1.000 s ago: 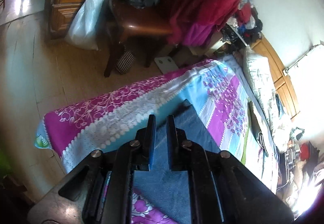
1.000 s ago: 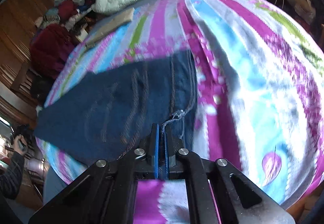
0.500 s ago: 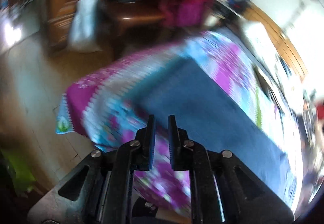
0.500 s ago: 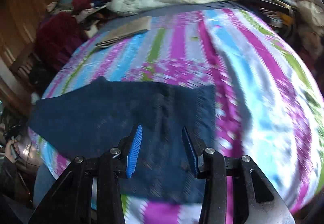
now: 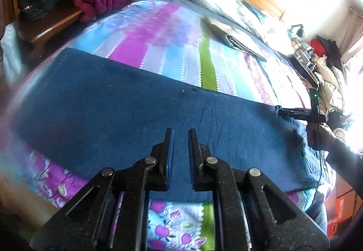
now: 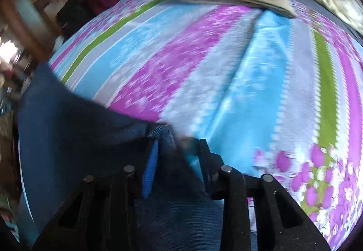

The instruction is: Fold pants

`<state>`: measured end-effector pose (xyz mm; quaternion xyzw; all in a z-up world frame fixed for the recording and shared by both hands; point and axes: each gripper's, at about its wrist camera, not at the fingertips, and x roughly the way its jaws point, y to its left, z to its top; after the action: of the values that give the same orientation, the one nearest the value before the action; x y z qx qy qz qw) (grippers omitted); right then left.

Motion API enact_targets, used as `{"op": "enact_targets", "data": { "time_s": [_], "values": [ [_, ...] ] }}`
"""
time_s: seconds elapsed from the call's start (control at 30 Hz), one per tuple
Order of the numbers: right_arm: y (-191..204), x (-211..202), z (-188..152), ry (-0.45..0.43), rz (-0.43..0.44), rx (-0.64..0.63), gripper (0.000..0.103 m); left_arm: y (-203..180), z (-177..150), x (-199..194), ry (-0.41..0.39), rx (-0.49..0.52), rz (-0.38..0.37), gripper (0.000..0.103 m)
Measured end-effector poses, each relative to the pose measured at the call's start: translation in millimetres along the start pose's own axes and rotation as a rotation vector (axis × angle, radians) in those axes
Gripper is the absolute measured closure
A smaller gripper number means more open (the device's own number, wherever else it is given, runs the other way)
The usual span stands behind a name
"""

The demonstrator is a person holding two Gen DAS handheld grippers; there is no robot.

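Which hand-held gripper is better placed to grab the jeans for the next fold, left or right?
Probably the right hand-held gripper: it is open, with the edge of the jeans bunched between its fingers. The left hand-held gripper hangs over the flat middle of the cloth, holding nothing.

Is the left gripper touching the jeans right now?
Cannot tell. In the left wrist view the left gripper overlaps the jeans, jaws slightly parted, holding no cloth.

The pants [image 5: 140, 101] are showing as dark blue denim, matt and finely ribbed; the bedsheet [image 5: 158, 30] is looking like smooth printed cloth with a faint sheen; the left gripper [image 5: 180, 137] is showing grainy matt black plastic with dull metal pins; the chair [image 5: 45, 23] is gleaming as polished wood.
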<state>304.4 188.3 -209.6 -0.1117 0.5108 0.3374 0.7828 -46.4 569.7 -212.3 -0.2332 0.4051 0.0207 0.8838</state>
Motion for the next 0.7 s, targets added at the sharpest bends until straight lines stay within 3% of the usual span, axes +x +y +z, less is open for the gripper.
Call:
{"op": "enact_targets", "data": {
  "time_s": [0.07, 0.17, 0.23, 0.3, 0.33, 0.37, 0.4, 0.47, 0.5, 0.6, 0.7],
  "values": [
    [19, -21, 1, -0.07, -0.074, -0.074, 0.06, 12, -3, -2, -0.009, -0.037, -0.007, 0.087],
    [57, -39, -1, -0.151, 0.051, -0.156, 0.06, 29, -14, -11, -0.033, -0.094, 0.008, 0.081],
    [86, -13, 3, -0.089, 0.213, -0.178, 0.062, 38, -22, -15, -0.04, -0.128, 0.01, 0.08],
    [104, 19, 6, -0.001, 0.296, -0.19, 0.064, 44, -30, -15, -0.035, -0.154, 0.018, 0.079],
    [113, 34, 11, 0.022, 0.256, -0.224, 0.07, 46, -32, -14, -0.033, -0.164, 0.024, 0.079],
    [113, 41, 14, 0.008, 0.209, -0.234, 0.085, 52, -36, -17, -0.031, -0.176, 0.04, 0.079],
    [111, 41, 20, -0.011, 0.19, -0.208, 0.091, 57, -39, -20, -0.031, -0.182, 0.057, 0.079],
    [104, 31, 39, -0.092, 0.074, -0.153, 0.082, 72, -48, -30, -0.041, -0.214, 0.081, 0.076],
    [110, 24, 41, -0.117, 0.066, -0.165, 0.082, 79, -51, -34, -0.047, -0.229, 0.09, 0.075],
    [170, 19, 49, -0.109, 0.171, -0.334, 0.082, 101, -65, -44, -0.069, -0.282, 0.11, 0.07],
    [233, 41, 46, -0.05, 0.236, -0.493, 0.072, 112, -72, -44, -0.079, -0.322, 0.102, 0.07]
  ]
}}
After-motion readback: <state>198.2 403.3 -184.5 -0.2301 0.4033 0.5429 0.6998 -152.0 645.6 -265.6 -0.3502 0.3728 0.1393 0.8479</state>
